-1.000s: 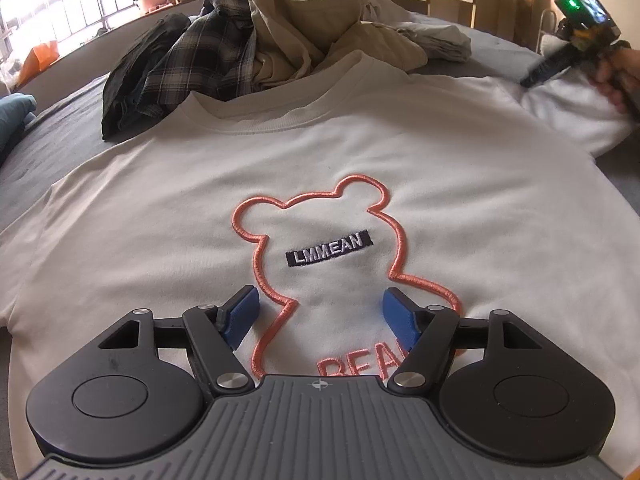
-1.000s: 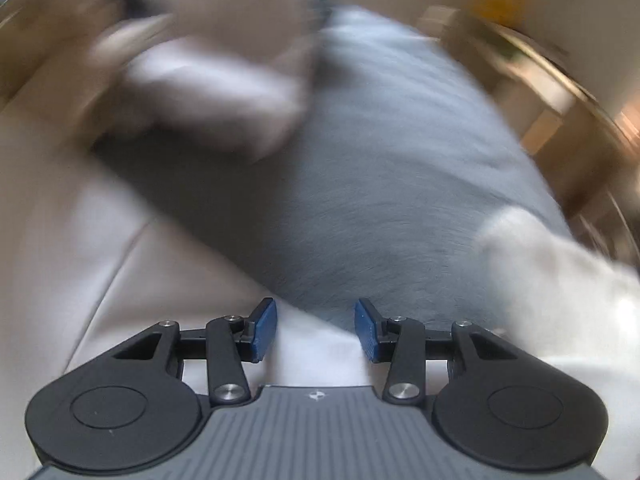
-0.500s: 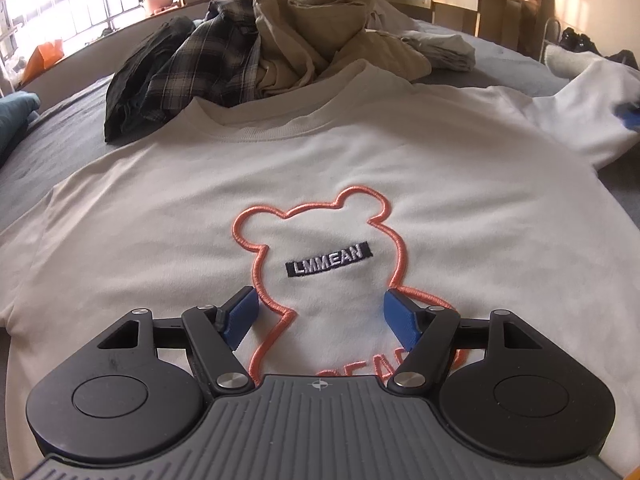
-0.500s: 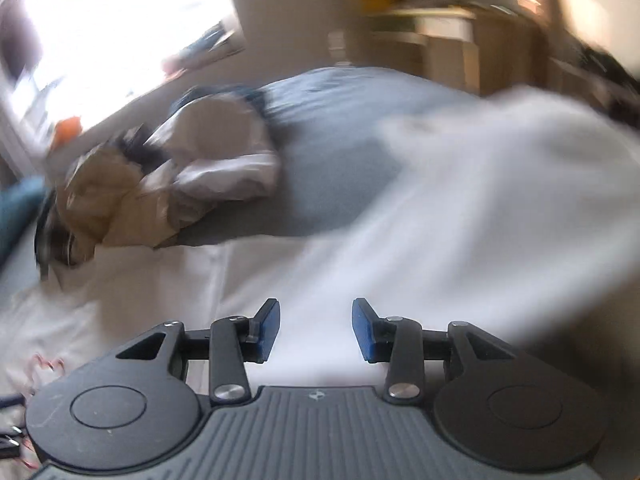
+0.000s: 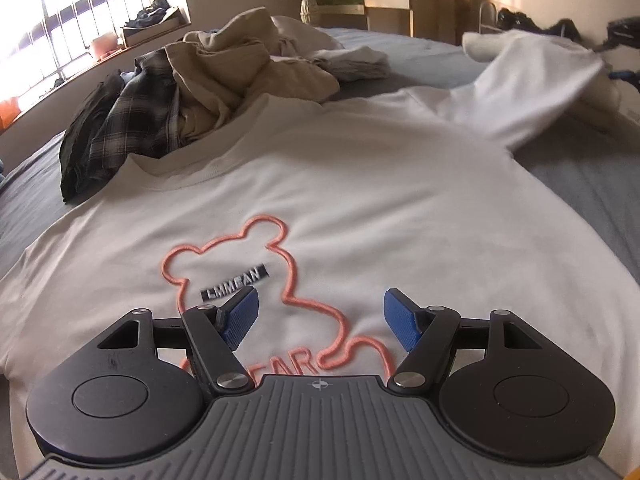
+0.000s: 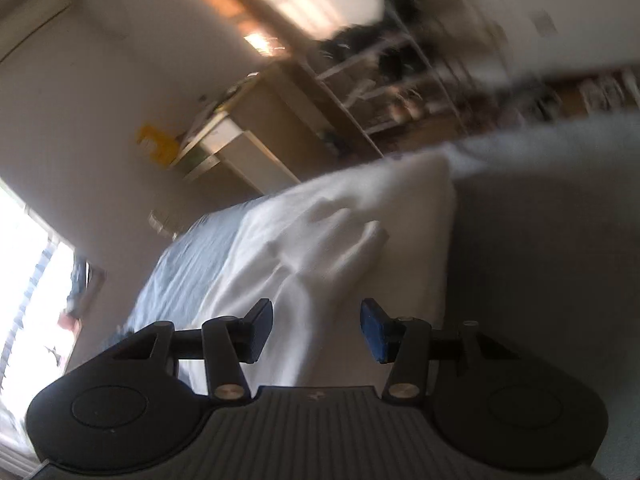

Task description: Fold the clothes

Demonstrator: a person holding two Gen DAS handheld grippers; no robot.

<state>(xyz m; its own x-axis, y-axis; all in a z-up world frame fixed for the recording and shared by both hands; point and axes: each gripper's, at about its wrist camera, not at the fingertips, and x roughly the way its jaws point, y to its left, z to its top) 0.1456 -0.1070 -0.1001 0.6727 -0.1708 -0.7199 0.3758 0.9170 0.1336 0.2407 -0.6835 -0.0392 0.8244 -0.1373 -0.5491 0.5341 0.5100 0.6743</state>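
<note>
lying face up on the grey bed (image 5: 580,184), the white bear t-shirt (image 5: 360,200) is spread for its first fold, its right sleeve (image 5: 532,92) lifted (it lay flat a second ago). left gripper (image 5: 320,316) hovers wide apart, empty, shifted sideways. right gripper (image 6: 316,326), rolled over since, is opening over sleeve cloth; next it needs a firm pinch.

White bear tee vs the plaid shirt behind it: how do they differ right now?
The white bear tee lies spread flat, front up, on the grey bed; the plaid shirt is crumpled in a heap with other clothes. The tee is plain white with a pink bear outline; the shirt is dark checked. Both lie on the bed, neither yet folded.
</note>
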